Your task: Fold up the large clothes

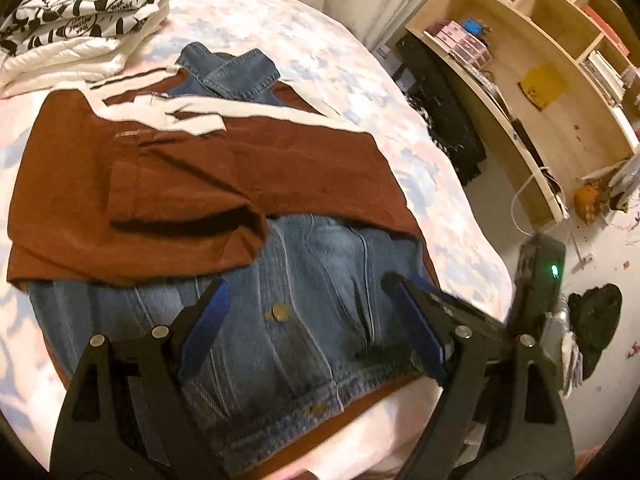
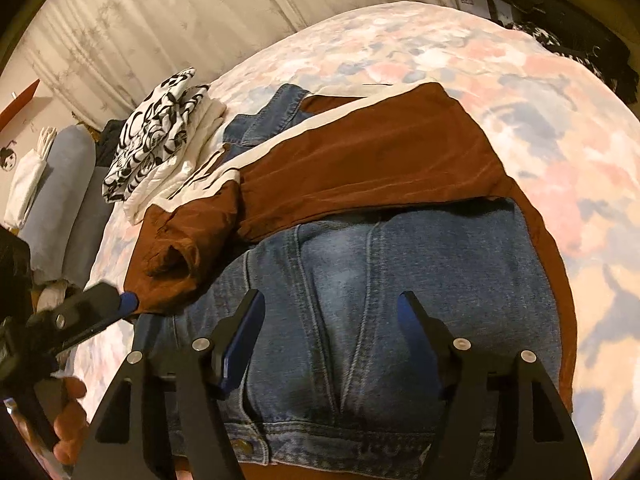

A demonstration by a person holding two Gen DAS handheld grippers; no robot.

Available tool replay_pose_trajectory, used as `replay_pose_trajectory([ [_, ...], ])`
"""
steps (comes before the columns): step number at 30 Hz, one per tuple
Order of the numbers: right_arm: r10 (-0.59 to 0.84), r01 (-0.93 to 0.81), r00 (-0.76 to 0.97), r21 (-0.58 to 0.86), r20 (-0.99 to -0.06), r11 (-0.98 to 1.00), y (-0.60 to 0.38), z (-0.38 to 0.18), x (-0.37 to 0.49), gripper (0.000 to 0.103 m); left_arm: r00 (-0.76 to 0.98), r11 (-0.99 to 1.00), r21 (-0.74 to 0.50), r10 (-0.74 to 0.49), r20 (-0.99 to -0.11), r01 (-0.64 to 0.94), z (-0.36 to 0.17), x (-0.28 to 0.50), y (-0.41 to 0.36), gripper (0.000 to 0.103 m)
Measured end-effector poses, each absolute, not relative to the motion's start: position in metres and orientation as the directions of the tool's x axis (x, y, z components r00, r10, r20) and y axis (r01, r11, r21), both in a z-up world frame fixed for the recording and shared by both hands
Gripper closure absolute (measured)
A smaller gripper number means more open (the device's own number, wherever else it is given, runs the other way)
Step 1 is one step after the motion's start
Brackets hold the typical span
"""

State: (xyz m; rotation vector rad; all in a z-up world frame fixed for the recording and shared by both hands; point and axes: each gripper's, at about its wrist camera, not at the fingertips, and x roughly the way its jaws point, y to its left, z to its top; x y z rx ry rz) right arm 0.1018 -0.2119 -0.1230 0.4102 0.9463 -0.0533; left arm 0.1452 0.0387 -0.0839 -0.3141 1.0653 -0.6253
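Observation:
A blue denim jacket (image 1: pixel 304 292) lies flat on the bed, also in the right wrist view (image 2: pixel 400 288). A rust-brown garment with white stripes (image 1: pixel 160 176) lies folded over its far half and also under it; it shows in the right wrist view (image 2: pixel 380 168). My left gripper (image 1: pixel 306 284) is open and empty, hovering over the jacket's near part. My right gripper (image 2: pixel 332 300) is open and empty above the jacket's hem. The left gripper also shows at the left edge of the right wrist view (image 2: pixel 92 308).
The bed has a pastel floral cover (image 2: pixel 520 92). Folded black-and-white and white clothes (image 1: pixel 80 12) are stacked at the far side (image 2: pixel 160 136). A wooden shelf unit (image 1: pixel 540 80) and floor clutter stand right of the bed. Curtains (image 2: pixel 160 12) hang behind.

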Motion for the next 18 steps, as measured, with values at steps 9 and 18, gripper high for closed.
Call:
replay_pose_trajectory([
  [9, 0.169, 0.140, 0.593, 0.308, -0.787, 0.941, -0.195, -0.113, 0.103, 0.033, 0.349, 0.786, -0.570, -0.617, -0.705, 0.239, -0.086, 0.120, 0.087, 0.021],
  [18, 0.215, 0.019, 0.599, 0.282, -0.772, 0.959, -0.174, -0.093, 0.112, 0.033, 0.435, 0.867, -0.463, -0.494, -0.753, 0.184, -0.082, 0.106, 0.114, 0.021],
])
